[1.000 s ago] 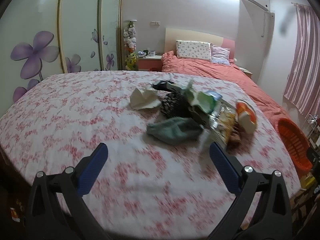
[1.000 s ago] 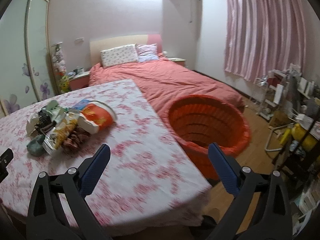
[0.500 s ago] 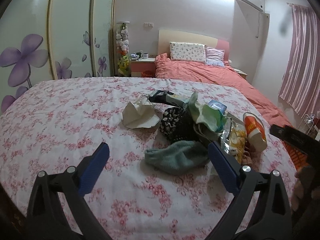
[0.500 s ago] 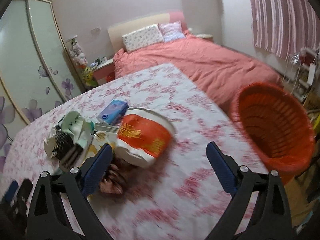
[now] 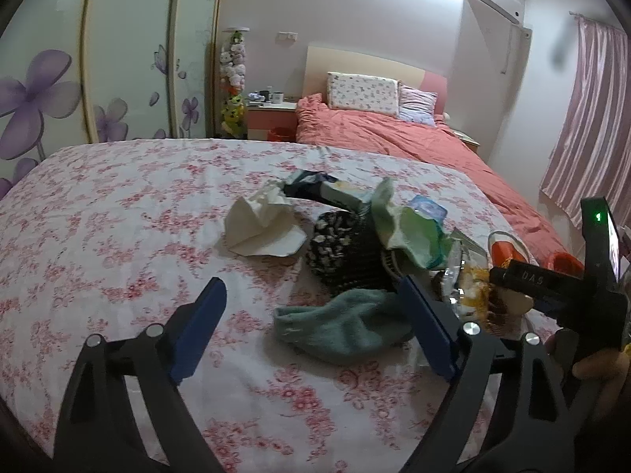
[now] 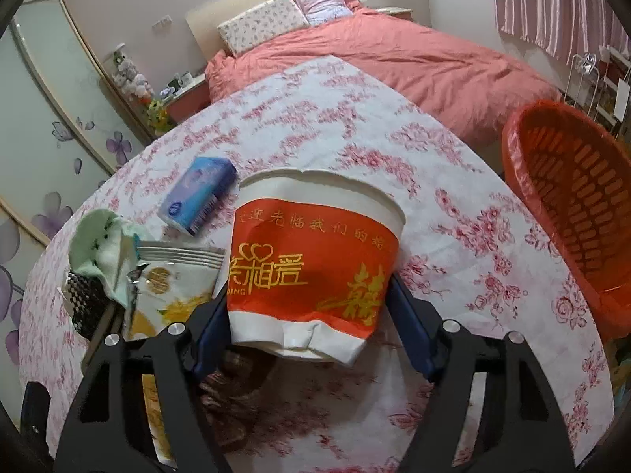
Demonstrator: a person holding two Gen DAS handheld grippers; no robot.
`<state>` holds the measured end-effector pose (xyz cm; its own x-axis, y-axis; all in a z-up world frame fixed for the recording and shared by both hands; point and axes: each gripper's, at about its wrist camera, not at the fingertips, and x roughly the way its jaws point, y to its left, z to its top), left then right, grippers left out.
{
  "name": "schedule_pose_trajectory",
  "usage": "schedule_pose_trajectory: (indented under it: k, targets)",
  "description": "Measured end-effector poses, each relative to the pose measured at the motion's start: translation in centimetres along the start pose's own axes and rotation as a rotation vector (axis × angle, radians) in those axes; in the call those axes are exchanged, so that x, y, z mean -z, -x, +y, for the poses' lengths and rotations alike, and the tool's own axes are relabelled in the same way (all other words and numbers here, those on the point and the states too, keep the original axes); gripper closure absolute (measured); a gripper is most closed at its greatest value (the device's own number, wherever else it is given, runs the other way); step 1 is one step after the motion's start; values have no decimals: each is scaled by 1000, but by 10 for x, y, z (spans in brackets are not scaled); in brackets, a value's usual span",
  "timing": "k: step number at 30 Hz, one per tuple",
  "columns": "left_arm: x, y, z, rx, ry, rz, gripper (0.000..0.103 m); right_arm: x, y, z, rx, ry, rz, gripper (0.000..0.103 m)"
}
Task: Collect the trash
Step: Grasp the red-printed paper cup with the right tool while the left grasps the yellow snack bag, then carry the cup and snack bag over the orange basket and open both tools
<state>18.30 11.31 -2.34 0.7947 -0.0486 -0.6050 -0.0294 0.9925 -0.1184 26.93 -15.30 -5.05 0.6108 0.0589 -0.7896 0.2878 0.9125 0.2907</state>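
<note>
Floral bedspread (image 5: 118, 213) — crumpled tissue (image 5: 262, 222), teal sock (image 5: 343, 325), paper cup (image 6: 311, 272), blue tissue pack (image 6: 199, 195)

Coral bed (image 5: 398, 138), pink curtain (image 5: 591, 118), flower-printed wardrobe doors (image 5: 118, 59), white walls.

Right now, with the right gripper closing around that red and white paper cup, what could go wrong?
The right gripper is closing low on the dented paper cup; its thin wall may crush or slip out. The snack wrapper lies against the cup and could drag along. The orange basket stands off the table's edge, so a weak hold may drop the cup on the way.
</note>
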Motion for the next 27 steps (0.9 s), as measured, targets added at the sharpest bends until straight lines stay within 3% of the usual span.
schedule_pose_trajectory:
  k: [15,27]
  targets:
    - [7,-8,-81,156,-138,45,30,8,38,-44,57,40,-105,31]
    - [14,-57,-120,108,-243,148,36,14,41,-61,30,29,-88,30]
